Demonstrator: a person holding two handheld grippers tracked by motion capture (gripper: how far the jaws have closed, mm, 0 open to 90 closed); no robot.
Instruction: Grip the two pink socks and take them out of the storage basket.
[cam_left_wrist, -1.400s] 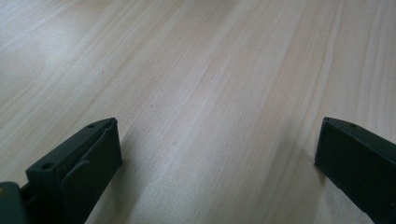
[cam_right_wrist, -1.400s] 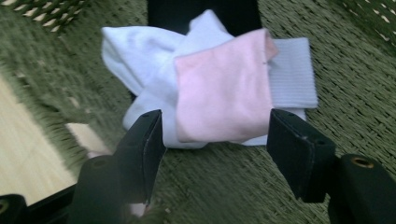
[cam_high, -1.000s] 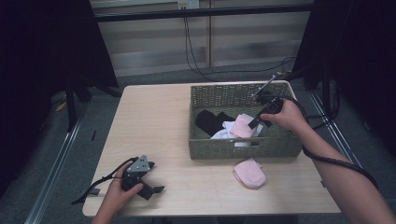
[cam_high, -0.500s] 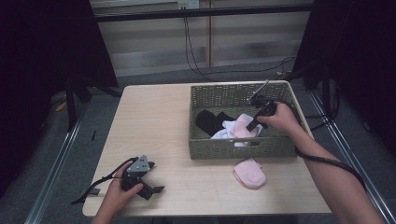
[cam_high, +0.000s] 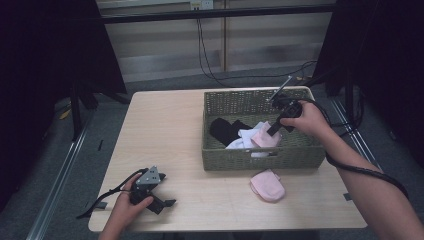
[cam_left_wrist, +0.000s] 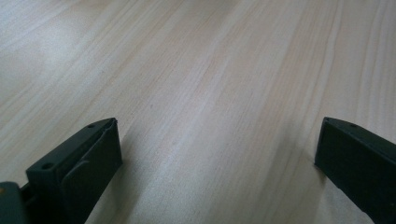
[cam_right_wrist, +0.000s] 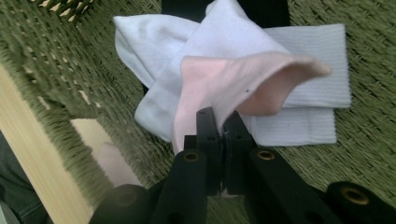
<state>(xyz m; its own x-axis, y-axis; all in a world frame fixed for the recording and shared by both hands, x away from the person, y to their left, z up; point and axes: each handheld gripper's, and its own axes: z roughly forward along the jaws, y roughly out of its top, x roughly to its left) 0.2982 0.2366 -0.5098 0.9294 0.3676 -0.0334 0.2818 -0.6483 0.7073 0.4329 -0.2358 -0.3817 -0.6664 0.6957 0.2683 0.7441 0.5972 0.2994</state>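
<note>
Right gripper view: right gripper (cam_right_wrist: 218, 122), jaws just closed, pinches a pink sock (cam_right_wrist: 243, 81) over white socks (cam_right_wrist: 303, 46) in the basket (cam_high: 260, 159) near the desk's right edge; left gripper (cam_high: 159, 199) rests gaping by the front-left corner.

black sock (cam_high: 223, 131) partly under white socks (cam_high: 244, 139)

Basket walls (cam_high: 260, 161): fencing in the socks, leaving access from above only.
White socks (cam_right_wrist: 299, 46): lying under the pink sock (cam_right_wrist: 224, 88).
Table left half (cam_high: 160, 135): lying open for passing.
Front edge: pink sock on table (cam_high: 267, 185) sitting just beside the basket.
</note>
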